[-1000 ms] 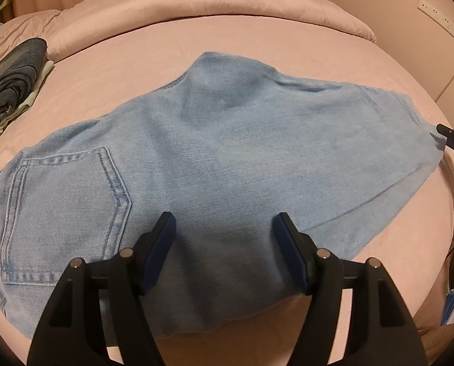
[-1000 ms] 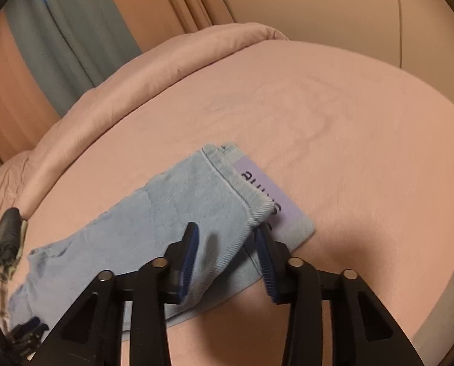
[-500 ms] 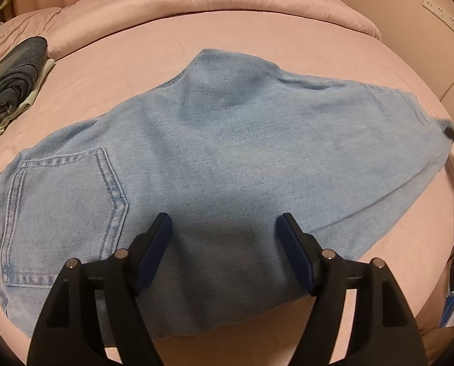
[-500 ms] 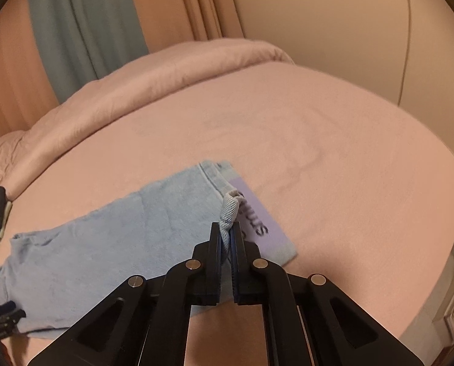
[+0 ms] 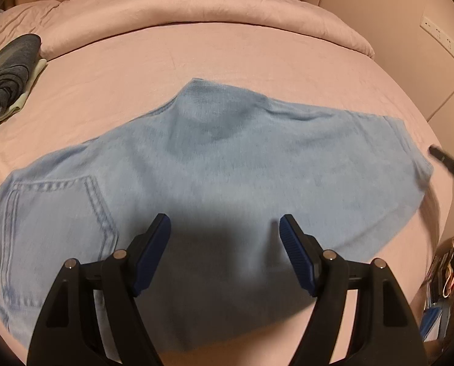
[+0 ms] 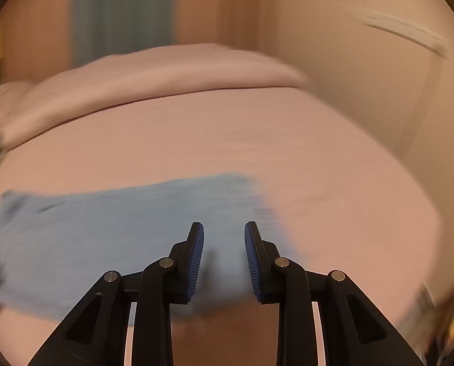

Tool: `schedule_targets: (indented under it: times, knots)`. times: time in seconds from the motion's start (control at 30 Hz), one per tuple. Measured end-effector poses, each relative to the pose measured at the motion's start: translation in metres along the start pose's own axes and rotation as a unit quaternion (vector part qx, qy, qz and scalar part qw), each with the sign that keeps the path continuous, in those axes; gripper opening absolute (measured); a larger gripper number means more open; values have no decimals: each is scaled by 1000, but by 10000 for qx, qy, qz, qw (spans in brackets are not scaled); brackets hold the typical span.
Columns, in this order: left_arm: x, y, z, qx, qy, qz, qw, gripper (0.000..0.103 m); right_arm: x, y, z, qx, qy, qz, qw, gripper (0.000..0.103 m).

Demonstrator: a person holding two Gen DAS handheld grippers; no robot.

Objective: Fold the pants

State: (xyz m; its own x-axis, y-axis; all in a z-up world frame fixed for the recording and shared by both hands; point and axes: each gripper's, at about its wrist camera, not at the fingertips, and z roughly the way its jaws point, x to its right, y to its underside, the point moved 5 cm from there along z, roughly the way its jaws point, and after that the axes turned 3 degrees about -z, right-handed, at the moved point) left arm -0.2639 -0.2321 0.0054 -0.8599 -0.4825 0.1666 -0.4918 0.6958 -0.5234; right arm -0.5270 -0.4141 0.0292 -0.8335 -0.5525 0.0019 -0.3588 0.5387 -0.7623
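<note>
Light blue denim pants (image 5: 214, 177) lie flat on the pink bed (image 5: 227, 55), back pocket (image 5: 53, 222) at the left, leg ends toward the right. My left gripper (image 5: 225, 225) is open and empty above the near edge of the pants. My right gripper (image 6: 223, 235) is open, jaws a little apart, over the leg end of the pants (image 6: 120, 228); this view is blurred by motion. A black tip of the right gripper (image 5: 449, 164) shows at the right edge of the left wrist view, beside the leg hem.
A stack of folded dark clothes (image 5: 7, 73) lies on the bed at the far left. A rolled pink duvet (image 5: 196, 6) runs along the back. A wall with a power strip (image 5: 443, 39) stands at the right.
My right gripper, shut on the leg hem half a second ago, has opened and let it go. It is moving fast. The left gripper has drawn back slightly and stays open.
</note>
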Motion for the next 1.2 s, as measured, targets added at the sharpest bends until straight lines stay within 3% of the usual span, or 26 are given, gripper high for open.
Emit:
schedule_targets:
  times: [0.03,0.1,0.13,0.2,0.27,0.3,0.33,0.4,0.53,0.6,0.67,0.83,0.93,0.97,1.0,1.03,1.1,1.2]
  knots:
    - [-2,-2,6,-24,-30,-21,10000,74,-14,4,7,-182,-340,-93,9992,27]
    - [-14,-5,21,-99,-129,-116,9998,74,-42,24,33,-943,-912,-338,9908,28]
    - [-17,-7,22,-55,-95,-142,9998,74,-54,37,46,-1299,-892,-609,9856,29]
    - [-22,-15,21,26,44,-221,9997,74,-66,34,41,-1148,-473,-1154,9855,30]
    - [-27,-17,17,68,134,-308,9994,74,-72,27,39,-1275,-423,-1233,9832,30]
    - [-30,-19,14,128,130,-341,9993,74,-78,21,37,-1291,-639,-1194,9823,30]
    - [-34,-19,11,174,109,-359,9991,74,-90,11,32,-1263,-1113,-1115,9794,31]
    - [-44,-20,3,308,62,-428,9986,74,-111,-3,31,-1239,-1727,-1044,9716,44]
    - [-66,-18,-22,515,28,-541,9972,74,-177,-42,38,-1269,-3146,-792,9374,45]
    - [-84,-18,-35,622,-153,-585,9962,74,-216,-61,48,-1320,-3630,-749,9193,45]
    - [-100,-17,-38,593,-386,-703,9950,75,-250,-75,59,-1386,-3838,-857,9089,46]
    - [-117,-6,-38,612,-300,-722,9951,73,-314,-81,89,-2037,-3936,-1237,8879,46]
    - [-113,-4,-35,609,-496,-502,9956,73,-336,-66,104,-2669,-4024,-1491,8629,45]
    - [-111,-5,-33,608,-597,-405,9955,73,-339,-64,107,-2761,-3995,-1520,8609,39]
    - [-111,-5,-31,612,-656,-342,9954,73,-339,-64,105,-2767,-3934,-1593,8622,23]
    - [-113,-6,-29,607,-684,-305,9953,73,-343,-64,103,-2705,-3890,-1680,8644,18]
    - [-115,-8,-26,562,-763,-217,9953,73,-350,-70,98,-2505,-3878,-1714,8703,12]
    - [-119,-12,-21,518,-814,-177,9952,73,-363,-81,105,-2392,-3699,-1705,8814,11]
